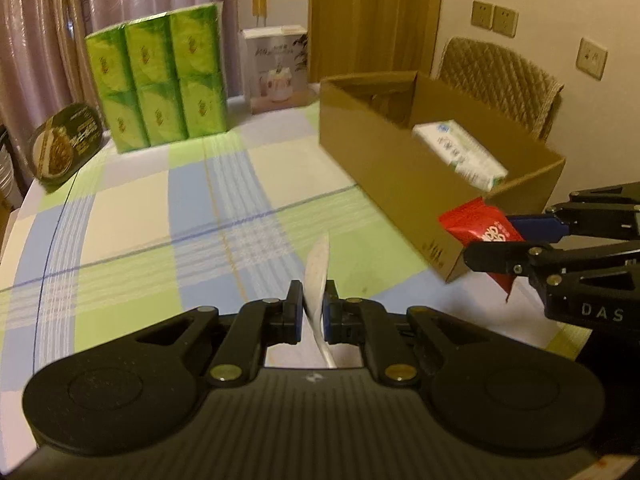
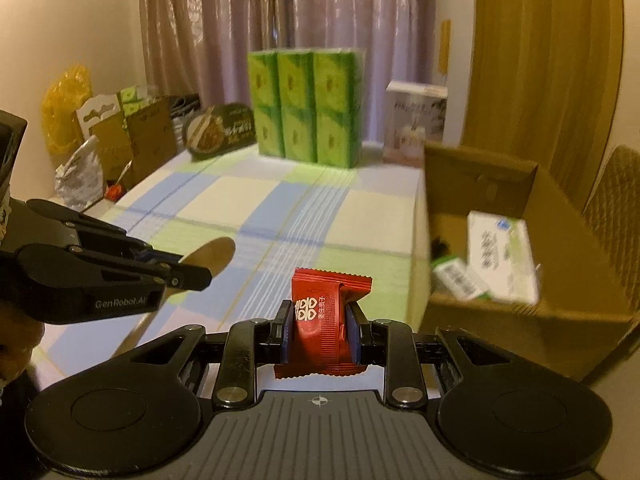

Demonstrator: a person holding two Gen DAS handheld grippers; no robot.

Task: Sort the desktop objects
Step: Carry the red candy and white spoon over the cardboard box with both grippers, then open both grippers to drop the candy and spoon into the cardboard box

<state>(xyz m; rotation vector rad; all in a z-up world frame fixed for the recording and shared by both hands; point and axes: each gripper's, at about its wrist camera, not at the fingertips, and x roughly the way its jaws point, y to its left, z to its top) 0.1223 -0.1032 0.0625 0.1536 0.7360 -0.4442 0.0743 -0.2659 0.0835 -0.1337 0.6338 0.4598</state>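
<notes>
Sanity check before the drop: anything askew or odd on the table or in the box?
Mostly tidy. In the cardboard box the white-green pack lies tilted against the wall, not flat. The round food tray leans on edge at the table's far corner. No spills or damage visible.

Left tool [image 1: 313, 312] clamped on a thin white spoon-shaped piece [image 1: 317, 276], edge-on, above the checked green-blue-white tabletop [image 1: 160, 208]. Right tool [image 1: 508, 246] at the right edge, pinching a red foil snack packet [image 1: 478, 224] just beside the open brown cardboard box [image 1: 384, 168]. White-green carton [image 1: 460, 154] inside. Green tissue multipack [image 1: 158, 80] upright far behind.
</notes>
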